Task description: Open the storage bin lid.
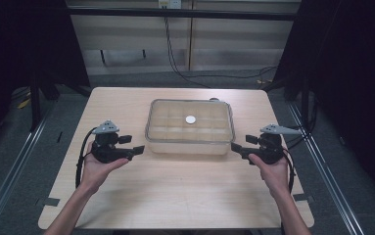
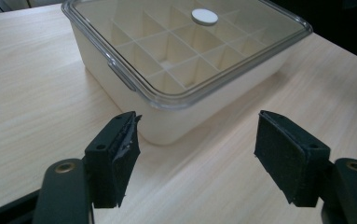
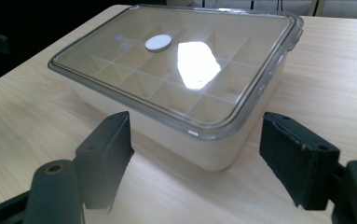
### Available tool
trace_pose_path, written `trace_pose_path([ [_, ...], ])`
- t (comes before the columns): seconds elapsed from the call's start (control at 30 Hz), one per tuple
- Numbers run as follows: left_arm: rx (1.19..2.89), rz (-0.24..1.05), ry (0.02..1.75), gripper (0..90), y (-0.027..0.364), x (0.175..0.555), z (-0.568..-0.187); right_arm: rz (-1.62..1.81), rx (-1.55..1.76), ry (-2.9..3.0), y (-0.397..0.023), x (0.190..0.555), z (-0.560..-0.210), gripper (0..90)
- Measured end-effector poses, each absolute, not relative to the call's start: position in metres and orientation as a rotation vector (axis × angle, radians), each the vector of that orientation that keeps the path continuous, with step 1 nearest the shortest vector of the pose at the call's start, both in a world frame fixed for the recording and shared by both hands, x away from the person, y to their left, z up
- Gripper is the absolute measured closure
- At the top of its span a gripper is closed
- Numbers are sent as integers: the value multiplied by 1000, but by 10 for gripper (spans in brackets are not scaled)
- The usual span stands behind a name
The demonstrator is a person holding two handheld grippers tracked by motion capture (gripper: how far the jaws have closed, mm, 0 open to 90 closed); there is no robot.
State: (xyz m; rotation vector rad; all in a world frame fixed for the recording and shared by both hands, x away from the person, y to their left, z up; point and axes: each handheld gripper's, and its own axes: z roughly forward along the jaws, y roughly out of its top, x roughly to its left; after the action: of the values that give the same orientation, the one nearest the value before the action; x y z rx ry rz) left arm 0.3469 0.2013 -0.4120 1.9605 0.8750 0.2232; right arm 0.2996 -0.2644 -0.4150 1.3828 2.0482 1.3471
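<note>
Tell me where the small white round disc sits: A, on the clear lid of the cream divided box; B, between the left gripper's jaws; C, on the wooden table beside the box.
A: the small white round disc rests on the clear lid of the cream divided box, near the lid's middle.

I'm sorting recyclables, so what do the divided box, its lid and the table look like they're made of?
Box: probably opaque cream plastic, matte walls.
Lid: clear glossy plastic, judging by the glare and the dividers showing through.
Table: pale wood-grain top, perhaps laminate.
</note>
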Motion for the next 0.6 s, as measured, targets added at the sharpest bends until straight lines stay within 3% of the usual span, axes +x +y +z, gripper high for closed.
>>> trace_pose_path([
  [0.6,1978,239,928,257,189,389,-405,1319,1450,2043,-274,340,-405,254],
])
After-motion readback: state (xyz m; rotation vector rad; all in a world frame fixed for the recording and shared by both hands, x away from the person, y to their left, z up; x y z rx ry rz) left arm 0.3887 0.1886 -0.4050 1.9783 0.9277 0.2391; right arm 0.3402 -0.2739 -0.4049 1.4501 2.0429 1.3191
